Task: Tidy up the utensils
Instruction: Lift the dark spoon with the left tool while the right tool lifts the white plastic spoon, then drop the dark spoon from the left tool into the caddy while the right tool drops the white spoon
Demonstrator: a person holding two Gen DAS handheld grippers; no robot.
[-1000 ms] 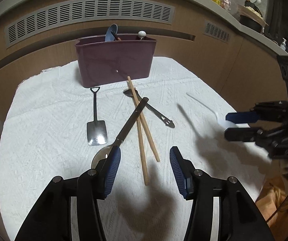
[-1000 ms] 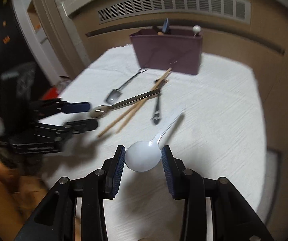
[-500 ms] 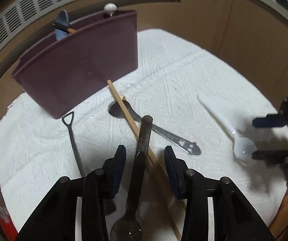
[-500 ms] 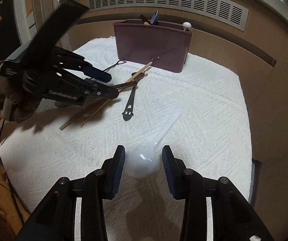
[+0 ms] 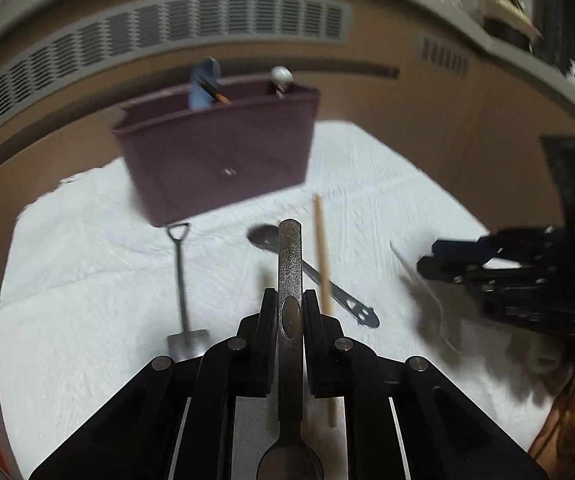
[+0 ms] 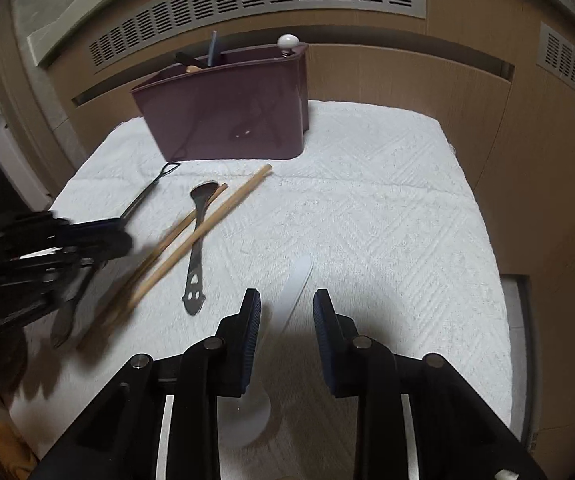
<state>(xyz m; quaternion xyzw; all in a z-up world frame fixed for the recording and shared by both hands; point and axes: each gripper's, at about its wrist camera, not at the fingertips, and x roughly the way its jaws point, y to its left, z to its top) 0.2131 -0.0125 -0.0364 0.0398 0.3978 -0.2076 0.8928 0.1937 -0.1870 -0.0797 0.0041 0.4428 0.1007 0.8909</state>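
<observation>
My left gripper point(image 5: 290, 300) is shut on a dark metal spoon point(image 5: 290, 264) by its handle, lifted above the white towel point(image 5: 87, 280), bowl end toward the camera. The maroon utensil holder point(image 5: 223, 160) stands at the back with utensils in it; it also shows in the right wrist view point(image 6: 231, 112). My right gripper point(image 6: 285, 304) is open, its fingers on either side of a white plastic spoon point(image 6: 297, 280) lying on the towel. A shovel-shaped spoon point(image 5: 183, 288), a smiley-handled spoon point(image 6: 197, 248) and wooden chopsticks point(image 6: 203, 224) lie on the towel.
A wooden panel with vent grilles point(image 6: 255, 4) runs behind the holder. The towel's right edge point(image 6: 499, 272) drops off beside a cabinet. The left gripper shows in the right wrist view point(image 6: 87, 236) at the left.
My left gripper has closed on the dark spoon's handle and lifted it. My right gripper has moved forward over the white spoon, so its bowl now lies under the fingers.
</observation>
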